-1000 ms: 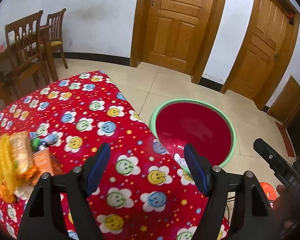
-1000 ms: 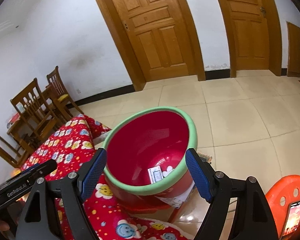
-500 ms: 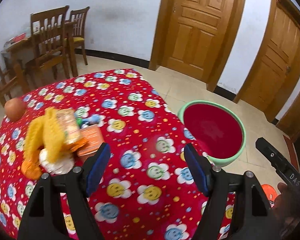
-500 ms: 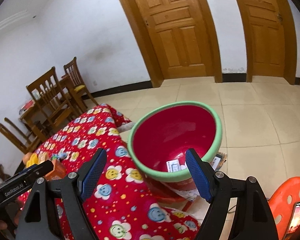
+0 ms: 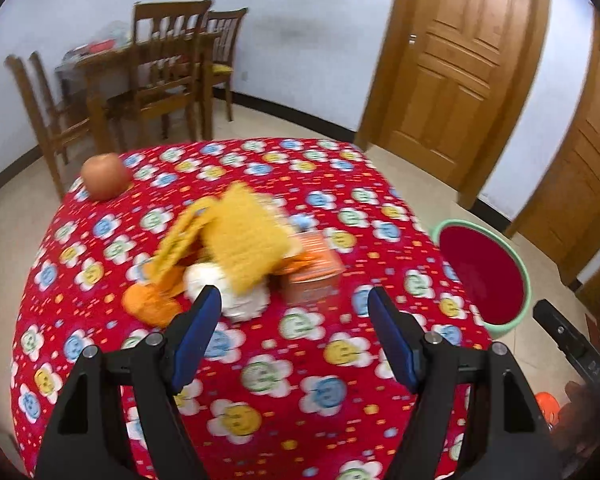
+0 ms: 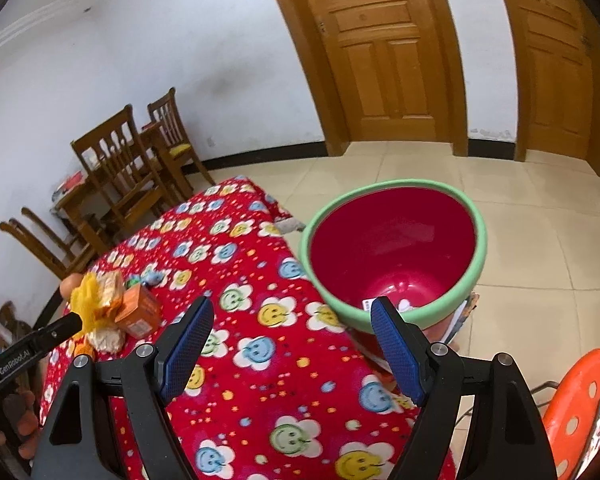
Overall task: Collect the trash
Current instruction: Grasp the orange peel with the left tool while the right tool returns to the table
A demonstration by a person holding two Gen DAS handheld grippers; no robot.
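A pile of trash lies on the red smiley-print tablecloth (image 5: pixel 268 360): a yellow wrapper (image 5: pixel 240 236), an orange box (image 5: pixel 314 264), a white crumpled wad (image 5: pixel 228 292) and orange scraps (image 5: pixel 148 304). My left gripper (image 5: pixel 296 336) is open and empty, just short of the pile. A red basin with a green rim (image 6: pixel 396 248) stands beside the table's right end, with a small label and bits inside. My right gripper (image 6: pixel 292 344) is open and empty, above the table near the basin. The pile shows in the right wrist view (image 6: pixel 112 304) too.
An apple (image 5: pixel 104 176) sits at the table's far left corner. Wooden chairs and a dining table (image 5: pixel 156 76) stand behind. Two wooden doors (image 6: pixel 384 52) are in the back wall. An orange stool (image 6: pixel 580 404) with a phone stands at the right.
My left gripper has swung left from the basin toward the trash pile, which is now centred ahead. My right gripper has pulled back and left from the basin. Both stay open.
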